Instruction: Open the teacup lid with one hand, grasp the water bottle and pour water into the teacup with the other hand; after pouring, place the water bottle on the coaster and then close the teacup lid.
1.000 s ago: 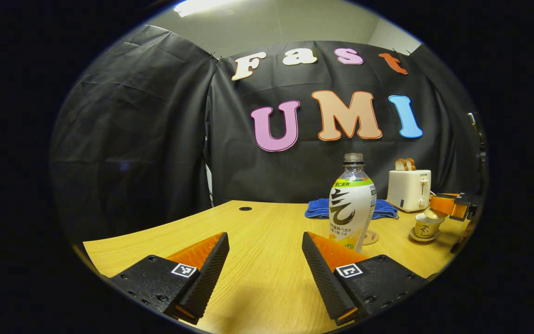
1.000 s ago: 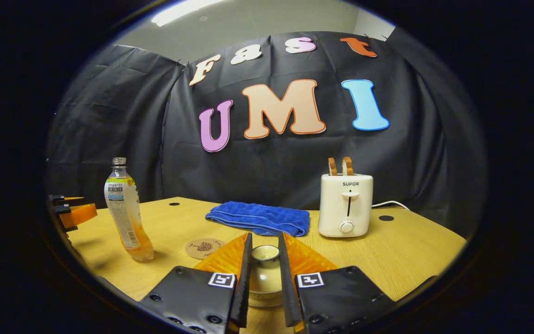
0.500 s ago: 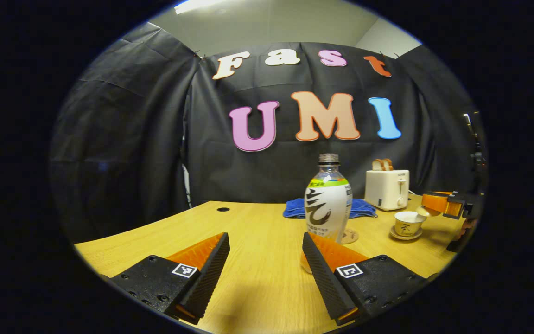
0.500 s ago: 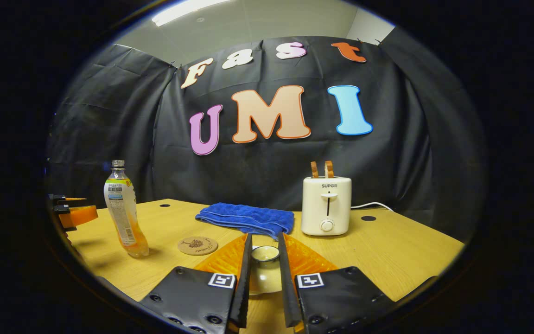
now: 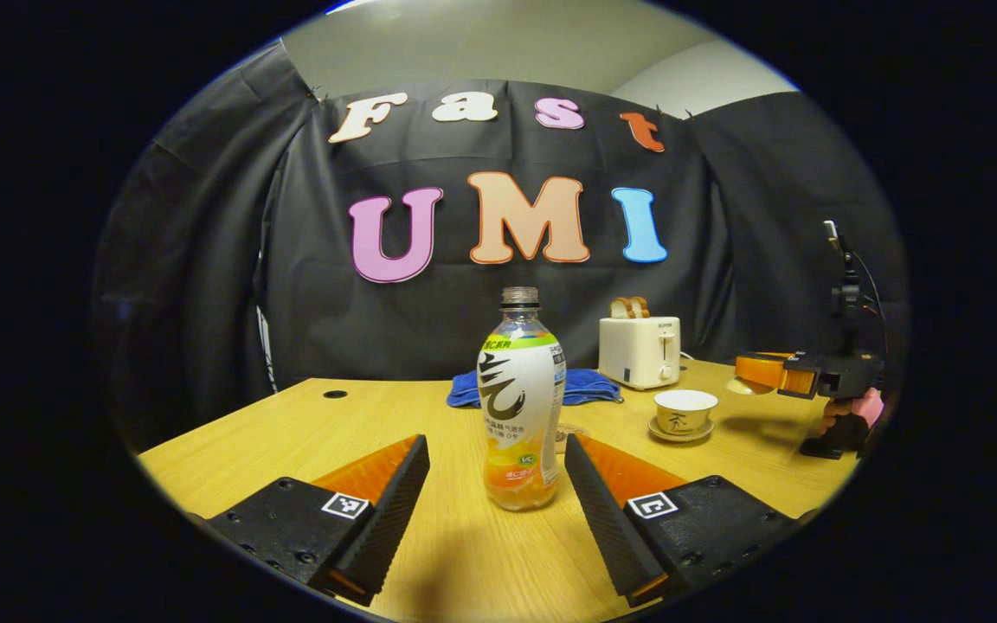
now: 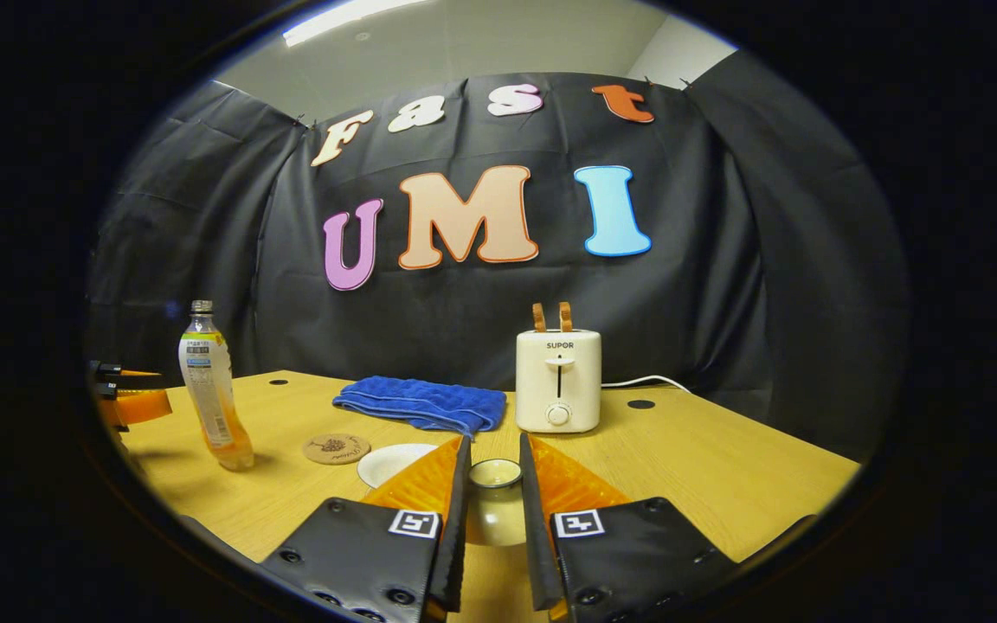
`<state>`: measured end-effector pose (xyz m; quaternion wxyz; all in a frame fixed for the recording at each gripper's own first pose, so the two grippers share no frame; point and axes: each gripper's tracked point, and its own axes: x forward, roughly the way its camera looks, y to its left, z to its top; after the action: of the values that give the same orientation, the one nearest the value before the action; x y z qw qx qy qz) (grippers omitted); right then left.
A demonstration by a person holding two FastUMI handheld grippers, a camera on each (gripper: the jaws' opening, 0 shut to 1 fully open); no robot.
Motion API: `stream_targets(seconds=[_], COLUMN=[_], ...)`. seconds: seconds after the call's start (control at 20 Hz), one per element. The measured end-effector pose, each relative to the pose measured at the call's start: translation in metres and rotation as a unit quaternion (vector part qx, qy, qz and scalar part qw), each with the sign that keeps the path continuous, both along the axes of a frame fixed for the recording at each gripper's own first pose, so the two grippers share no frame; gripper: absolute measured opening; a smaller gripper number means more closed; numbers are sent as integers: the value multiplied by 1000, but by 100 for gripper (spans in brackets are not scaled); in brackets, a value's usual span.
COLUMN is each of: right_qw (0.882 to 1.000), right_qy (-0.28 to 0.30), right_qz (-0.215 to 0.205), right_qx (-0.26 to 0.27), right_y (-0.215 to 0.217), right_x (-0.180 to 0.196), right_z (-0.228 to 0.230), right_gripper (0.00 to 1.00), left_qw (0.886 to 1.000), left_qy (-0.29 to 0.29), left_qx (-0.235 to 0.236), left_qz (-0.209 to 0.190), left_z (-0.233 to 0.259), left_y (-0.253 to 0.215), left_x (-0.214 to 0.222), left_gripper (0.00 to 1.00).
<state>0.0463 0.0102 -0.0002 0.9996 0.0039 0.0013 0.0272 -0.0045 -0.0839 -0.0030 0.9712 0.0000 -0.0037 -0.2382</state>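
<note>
Upright, uncapped water bottle point(image 5: 520, 398) between wide-apart left gripper point(image 5: 497, 484), right gripper point(image 6: 495, 502) clamped on teacup lid point(image 6: 495, 474)

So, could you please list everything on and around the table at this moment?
Bottle: one, clear with orange drink and a white label, uncapped, upright between the left claw's fingers, untouched.
Teacup: one, cream, open, on its saucer right of the bottle.
Lid: one, cream, held off the cup.
Coaster: one, round, brown, bare, beside the bottle.
Towel: one, blue, folded, at the back.
Toaster: one, white, two toast slices up, at the back.
Table: one, light wood.
Left claw: black and orange, open around the bottle.
Right claw: black and orange, shut on the lid.
Hand: one, behind the right claw.
</note>
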Motion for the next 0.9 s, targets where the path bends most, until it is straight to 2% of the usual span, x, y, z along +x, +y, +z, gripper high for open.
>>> stream_targets(seconds=[0.6, 0.9], right_qw=[1000, 1000], right_qy=[0, 0], right_qz=[-9, -15], right_qx=[0, -1], right_y=[-20, -27], right_x=[-10, -11], right_z=[1, 1], right_gripper=[34, 34], left_qw=[996, 996], left_qy=[65, 72], left_qx=[42, 47], left_qz=[-33, -16], left_z=[-25, -28], left_y=[-49, -57], left_x=[44, 65], left_gripper=[89, 85])
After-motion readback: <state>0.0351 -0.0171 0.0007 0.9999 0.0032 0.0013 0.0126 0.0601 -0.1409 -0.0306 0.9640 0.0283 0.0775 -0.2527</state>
